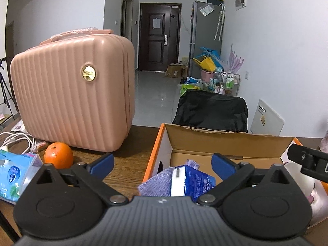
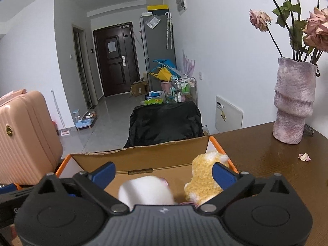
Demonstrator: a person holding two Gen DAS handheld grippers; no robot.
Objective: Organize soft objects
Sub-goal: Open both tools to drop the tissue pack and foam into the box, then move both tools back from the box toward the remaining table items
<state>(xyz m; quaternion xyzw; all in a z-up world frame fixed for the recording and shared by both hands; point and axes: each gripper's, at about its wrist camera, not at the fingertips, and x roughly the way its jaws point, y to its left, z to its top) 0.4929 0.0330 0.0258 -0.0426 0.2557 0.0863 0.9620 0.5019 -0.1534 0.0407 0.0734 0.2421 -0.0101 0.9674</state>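
Observation:
An open cardboard box (image 1: pixel 205 141) with orange outer sides stands on the dark wooden table. In the left wrist view a blue tissue pack (image 1: pixel 192 182) lies on a purple cloth (image 1: pixel 157 184) inside the box's left end. My left gripper (image 1: pixel 163 162) hangs open above them, touching neither. In the right wrist view a blurred white plush toy (image 2: pixel 145 192) and a yellow plush toy (image 2: pixel 203 180) lie in the box (image 2: pixel 143 155). My right gripper (image 2: pixel 164 171) is open over them, its right pad beside the yellow toy. The right gripper's black finger (image 1: pixel 307 162) shows at the left view's edge.
A pink ribbed suitcase (image 1: pixel 71 90) stands at the table's left, with an orange (image 1: pixel 58 154), a tissue pack (image 1: pixel 14 174) and white cables (image 1: pixel 16 139) in front of it. A purple vase (image 2: pixel 293 100) of wilted roses and a fallen petal (image 2: pixel 304 156) are at the right. A black-covered chair (image 2: pixel 164 121) stands behind the box.

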